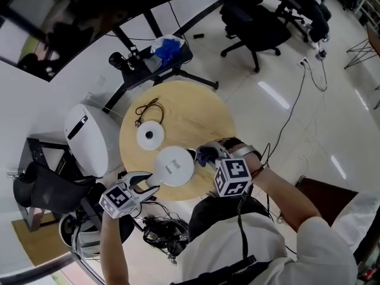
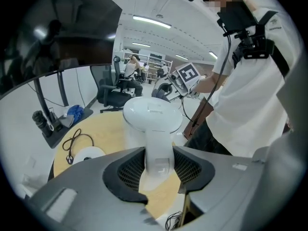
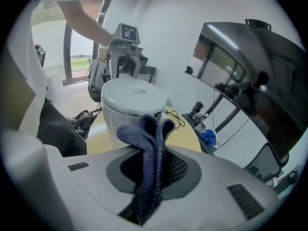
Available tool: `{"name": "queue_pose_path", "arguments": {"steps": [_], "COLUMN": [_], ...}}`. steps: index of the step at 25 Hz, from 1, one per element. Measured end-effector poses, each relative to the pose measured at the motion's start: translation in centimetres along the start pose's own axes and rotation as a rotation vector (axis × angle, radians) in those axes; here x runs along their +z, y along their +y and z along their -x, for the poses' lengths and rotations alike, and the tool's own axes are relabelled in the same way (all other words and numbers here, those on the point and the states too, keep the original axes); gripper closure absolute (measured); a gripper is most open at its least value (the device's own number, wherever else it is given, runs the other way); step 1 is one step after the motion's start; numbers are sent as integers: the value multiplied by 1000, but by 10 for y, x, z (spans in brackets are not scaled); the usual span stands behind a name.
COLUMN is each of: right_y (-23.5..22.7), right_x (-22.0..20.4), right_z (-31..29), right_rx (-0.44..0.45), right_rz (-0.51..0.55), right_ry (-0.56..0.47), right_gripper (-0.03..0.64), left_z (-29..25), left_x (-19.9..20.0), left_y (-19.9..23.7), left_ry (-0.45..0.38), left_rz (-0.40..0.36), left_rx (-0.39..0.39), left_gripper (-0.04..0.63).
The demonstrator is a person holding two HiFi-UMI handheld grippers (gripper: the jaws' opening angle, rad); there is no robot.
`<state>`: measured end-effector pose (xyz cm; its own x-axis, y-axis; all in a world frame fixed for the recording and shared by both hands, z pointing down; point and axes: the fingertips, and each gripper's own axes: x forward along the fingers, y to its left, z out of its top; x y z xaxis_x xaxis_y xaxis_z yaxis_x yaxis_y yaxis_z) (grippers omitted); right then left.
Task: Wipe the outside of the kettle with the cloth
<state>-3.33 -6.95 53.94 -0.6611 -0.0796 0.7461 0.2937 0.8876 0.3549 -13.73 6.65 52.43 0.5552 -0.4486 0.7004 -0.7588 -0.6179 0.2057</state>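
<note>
A white kettle (image 1: 174,165) stands on the round wooden table (image 1: 196,114) near its front edge. My left gripper (image 1: 144,186) is shut on the kettle's handle (image 2: 159,159), which runs straight between its jaws. The kettle's lid (image 2: 153,113) faces up beyond the handle. My right gripper (image 1: 209,157) is shut on a dark blue cloth (image 3: 150,162). The cloth (image 1: 206,155) sticks up between the jaws and hangs right beside the kettle's upper side wall (image 3: 122,115); whether it touches I cannot tell.
The kettle's round white base (image 1: 150,135) lies on the table behind it, with a black cord (image 1: 146,110) further back. A black stand holding a blue rag (image 1: 167,47) is beyond the table. A white bin (image 1: 86,138) stands at the left, office chairs (image 1: 255,25) at the back.
</note>
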Motion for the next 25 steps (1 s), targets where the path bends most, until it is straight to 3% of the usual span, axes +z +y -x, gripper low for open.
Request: {"name": "queue_pose_path", "arguments": {"steps": [3, 6, 9, 11, 15, 18, 21, 25], "right_y": [4, -2, -13, -12, -12, -9, -4, 6], "right_x": [-8, -10, -9, -10, -12, -13, -15, -31], "right_z": [-4, -5, -2, -4, -14, -25, -43, -77], "right_rx": [-3, -22, -37, -22, 39, 81, 148, 285], "right_rz": [-2, -4, 33, 55, 120, 209, 268, 298], "right_ry": [50, 86, 98, 96, 51, 3, -43, -80], "right_gripper": [549, 549, 549, 549, 549, 548, 548, 548], "left_z": [14, 50, 74, 72, 49, 29, 7, -9], "left_x": [1, 29, 62, 72, 80, 71, 68, 69], "left_y": [0, 9, 10, 1, -8, -5, -7, -10], "left_ry": [-76, -257, -387, -413, -412, -314, -229, -90], "left_rz": [68, 109, 121, 188, 395, 531, 643, 696], "left_rx": [29, 162, 366, 480, 703, 871, 920, 985], "left_gripper": [336, 296, 365, 418, 407, 457, 482, 533]}}
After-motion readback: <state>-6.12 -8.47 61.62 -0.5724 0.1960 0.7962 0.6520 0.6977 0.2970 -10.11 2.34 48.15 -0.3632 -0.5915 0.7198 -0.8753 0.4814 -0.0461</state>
